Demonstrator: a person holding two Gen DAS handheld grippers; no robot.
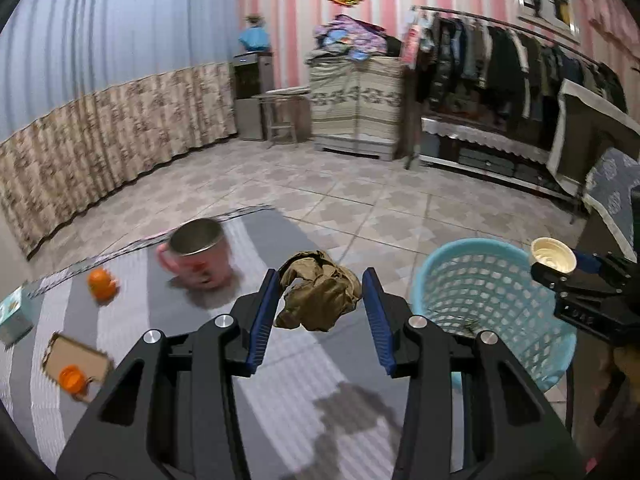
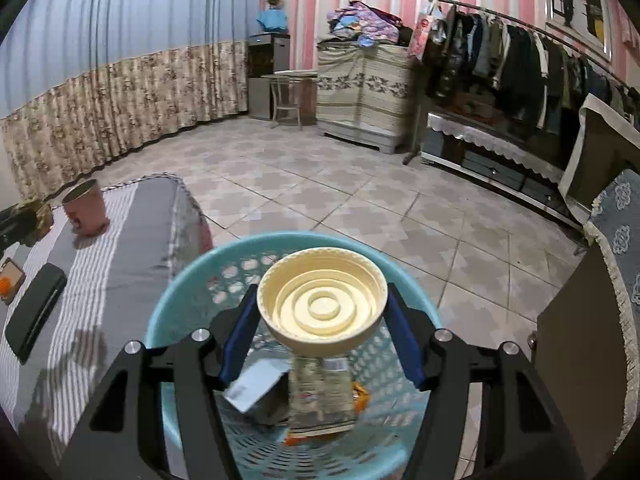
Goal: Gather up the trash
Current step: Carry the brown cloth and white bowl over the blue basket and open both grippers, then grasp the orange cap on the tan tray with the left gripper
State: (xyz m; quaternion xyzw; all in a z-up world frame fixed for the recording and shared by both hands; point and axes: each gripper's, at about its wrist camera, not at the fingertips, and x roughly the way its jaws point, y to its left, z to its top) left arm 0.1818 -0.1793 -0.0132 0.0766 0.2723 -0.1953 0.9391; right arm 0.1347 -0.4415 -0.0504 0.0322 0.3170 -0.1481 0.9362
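- In the left wrist view we see our left gripper (image 1: 320, 304) pinching a crumpled brown paper wad (image 1: 319, 295) between its blue pads, held above the grey striped tablecloth (image 1: 256, 240).
- Beyond the wad stands a pink mug (image 1: 198, 254), blurred; to its left lies a small orange fruit (image 1: 102, 282).
- Near the left edge we see a cardboard scrap (image 1: 78, 356) with an orange cap (image 1: 72, 378) on it.
- To the right, beside the table, stands the light blue basket (image 1: 496, 304); our right gripper (image 1: 556, 270) is at its far rim, clamped on a cream lid (image 1: 553, 259).
- In the right wrist view our right gripper (image 2: 322, 320) is pressed against both sides of the cream lid (image 2: 322, 308), whose ribbed inside faces the camera, directly over the basket (image 2: 192, 296).
- Inside the basket we see a clear plastic bottle (image 2: 320, 392), a grey-white wrapper (image 2: 256, 390) just beside it, and a bit of orange packaging (image 2: 360, 394).
- On the table at the left lie a black flat case (image 2: 36, 312) and the pink mug (image 2: 86, 208).
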